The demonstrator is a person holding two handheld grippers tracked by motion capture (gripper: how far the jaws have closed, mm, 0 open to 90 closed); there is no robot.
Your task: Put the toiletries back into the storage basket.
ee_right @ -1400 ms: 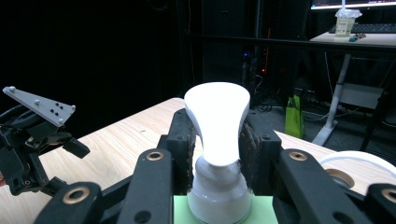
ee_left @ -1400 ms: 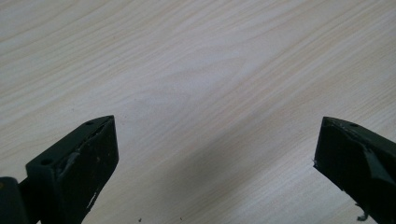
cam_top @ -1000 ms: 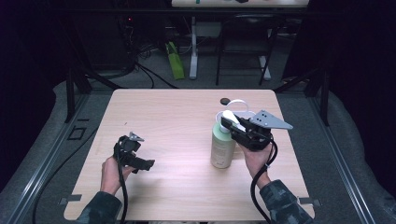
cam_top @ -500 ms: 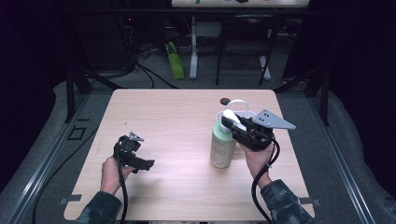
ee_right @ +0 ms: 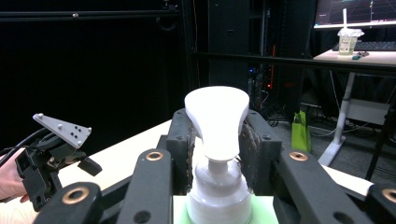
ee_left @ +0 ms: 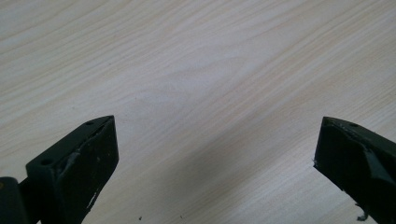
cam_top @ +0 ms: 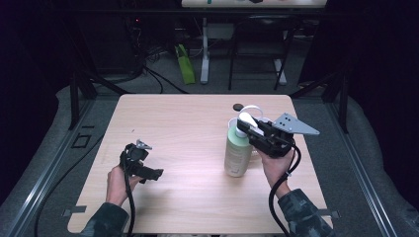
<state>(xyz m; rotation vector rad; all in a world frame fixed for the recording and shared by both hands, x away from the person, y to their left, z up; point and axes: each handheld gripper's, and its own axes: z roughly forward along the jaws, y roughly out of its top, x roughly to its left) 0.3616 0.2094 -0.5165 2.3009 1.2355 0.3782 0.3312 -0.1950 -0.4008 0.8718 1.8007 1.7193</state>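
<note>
Presently, step in hand: securing the pump bottle (cam_top: 238,152) by its head. Right gripper (cam_top: 248,129) is clamped on the white pump (ee_right: 216,114), jaws pressing either side; the pale green bottle stands upright on the table (cam_top: 188,123) directly beneath it. Left gripper (cam_top: 143,159) lies well apart to that gripper's far side, jaws spread, nothing between them. Next move, likely: press or lift, keeping the bottle upright so it does not tip. Count: one bottle, one white ring (cam_top: 253,108) and one small dark cap (cam_top: 238,106) just beyond it, two grippers.
</note>
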